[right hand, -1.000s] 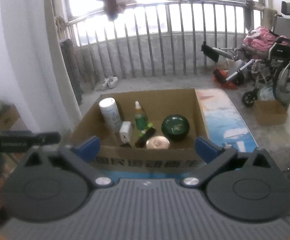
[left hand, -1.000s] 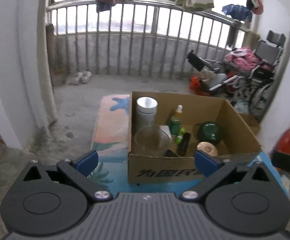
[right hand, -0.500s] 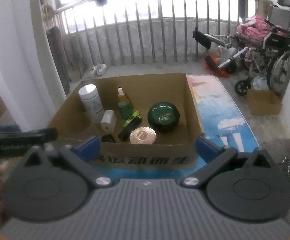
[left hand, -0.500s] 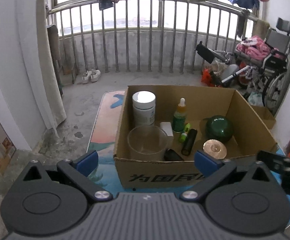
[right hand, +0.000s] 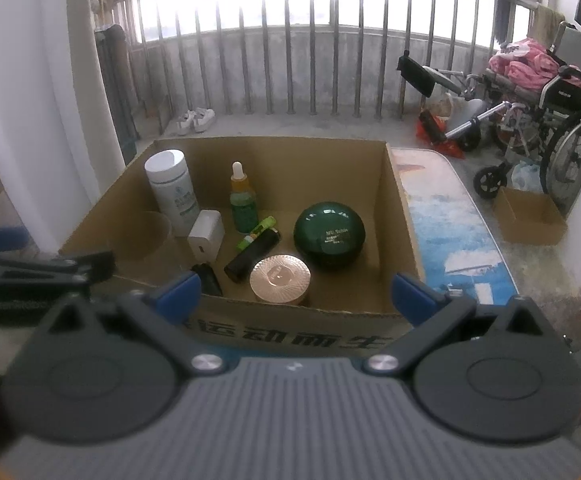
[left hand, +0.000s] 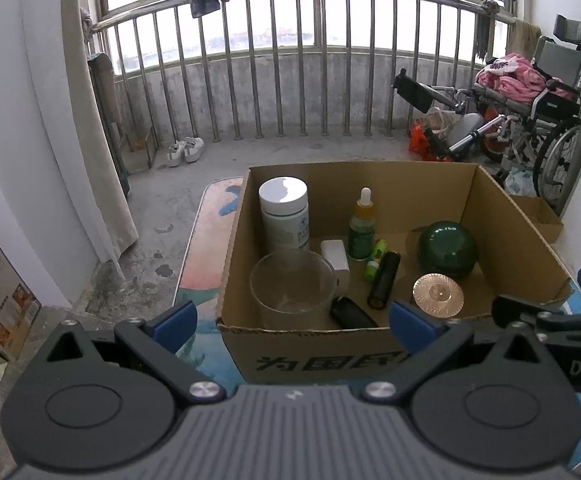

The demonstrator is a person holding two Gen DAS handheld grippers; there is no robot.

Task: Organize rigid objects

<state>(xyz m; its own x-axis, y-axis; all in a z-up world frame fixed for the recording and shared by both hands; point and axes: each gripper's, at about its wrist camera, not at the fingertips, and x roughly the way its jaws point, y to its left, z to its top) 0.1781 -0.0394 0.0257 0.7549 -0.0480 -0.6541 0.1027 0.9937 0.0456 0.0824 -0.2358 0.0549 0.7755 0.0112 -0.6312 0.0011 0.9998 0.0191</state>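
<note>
An open cardboard box (left hand: 506,216) (right hand: 400,216) stands on a patterned mat. It holds a white-lidded bottle (left hand: 284,212) (right hand: 170,190), a clear glass cup (left hand: 292,288), a green dropper bottle (left hand: 361,226) (right hand: 242,200), a white charger (left hand: 335,258) (right hand: 206,234), a black tube (left hand: 384,280) (right hand: 252,256), a green round jar (left hand: 446,250) (right hand: 329,234) and a rose-gold compact (left hand: 436,294) (right hand: 280,278). My left gripper (left hand: 292,318) is open and empty before the box's near wall. My right gripper (right hand: 294,292) is open and empty there too.
The mat (left hand: 194,264) (right hand: 450,216) lies on a concrete balcony floor. A wheelchair (left hand: 530,112) (right hand: 538,92) stands at the right, a small carton (right hand: 528,216) near it. Metal railing (left hand: 290,80) runs along the back. Shoes (left hand: 184,150) lie far left.
Both grippers have risen and tilted down, so the box's inside shows more fully. Each gripper has come into the edge of the other's view. Nothing in the box moved.
</note>
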